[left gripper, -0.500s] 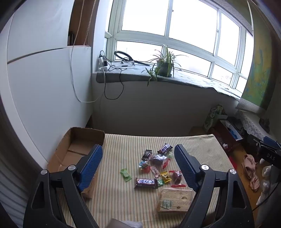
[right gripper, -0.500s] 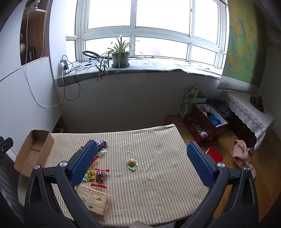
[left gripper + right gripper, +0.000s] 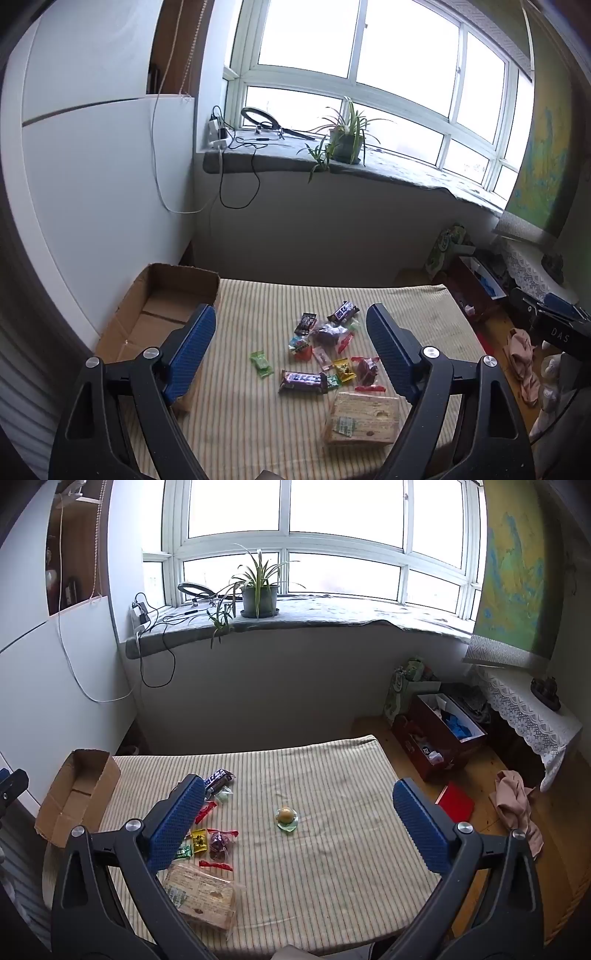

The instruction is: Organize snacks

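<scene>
Several wrapped snacks [image 3: 325, 347] lie in a loose pile on the striped tablecloth [image 3: 240, 424]: a dark chocolate bar [image 3: 303, 381], a green candy [image 3: 261, 363], a large tan cracker pack [image 3: 364, 415]. An open cardboard box [image 3: 162, 314] stands at the table's left edge. My left gripper [image 3: 291, 350] is open and empty, held above the pile. My right gripper [image 3: 299, 827] is open and empty, above a lone yellow candy [image 3: 285, 815] on a clear green wrapper. The pile [image 3: 210, 842], the cracker pack [image 3: 201, 895] and the box [image 3: 79, 794] show at the left of the right wrist view.
A white cabinet [image 3: 92, 203] stands to the left. A windowsill with a potted plant [image 3: 258, 590] and cables lies beyond the table. On the floor to the right are a brown open box [image 3: 439, 734], a red book [image 3: 456, 806] and a pink cloth [image 3: 515, 805].
Both views have shifted only slightly. The snacks and the box have not moved, and both grippers stay open.
</scene>
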Demonstrator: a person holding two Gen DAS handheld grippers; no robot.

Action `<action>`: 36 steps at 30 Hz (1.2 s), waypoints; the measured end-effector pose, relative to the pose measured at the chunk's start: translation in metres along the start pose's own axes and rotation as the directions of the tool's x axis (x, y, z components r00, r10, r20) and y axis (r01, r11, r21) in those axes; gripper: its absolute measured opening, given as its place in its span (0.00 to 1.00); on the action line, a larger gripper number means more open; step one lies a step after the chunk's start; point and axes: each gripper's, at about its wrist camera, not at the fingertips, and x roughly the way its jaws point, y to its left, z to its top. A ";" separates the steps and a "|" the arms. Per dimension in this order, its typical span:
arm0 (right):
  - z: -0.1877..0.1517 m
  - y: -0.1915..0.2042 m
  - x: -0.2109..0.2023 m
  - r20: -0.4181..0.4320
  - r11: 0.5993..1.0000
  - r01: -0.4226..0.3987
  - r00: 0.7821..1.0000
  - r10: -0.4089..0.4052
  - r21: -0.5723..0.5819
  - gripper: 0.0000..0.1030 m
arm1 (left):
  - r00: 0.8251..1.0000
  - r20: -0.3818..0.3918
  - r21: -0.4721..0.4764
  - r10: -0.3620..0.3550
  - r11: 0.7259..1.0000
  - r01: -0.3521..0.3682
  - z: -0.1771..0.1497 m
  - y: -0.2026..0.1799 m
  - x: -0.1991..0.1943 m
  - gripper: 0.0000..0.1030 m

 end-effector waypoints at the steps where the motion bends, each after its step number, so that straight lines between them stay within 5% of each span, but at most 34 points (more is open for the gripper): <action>1: 0.000 0.000 0.000 0.000 1.000 0.002 1.000 -0.002 0.000 1.00 | 1.000 0.002 -0.002 0.000 1.000 0.000 0.000 0.000 0.000 0.81; 36: 0.004 0.002 0.003 -0.009 1.000 -0.021 1.000 0.021 0.011 1.00 | 1.000 -0.003 0.000 -0.013 1.000 0.013 -0.001 -0.003 0.001 0.81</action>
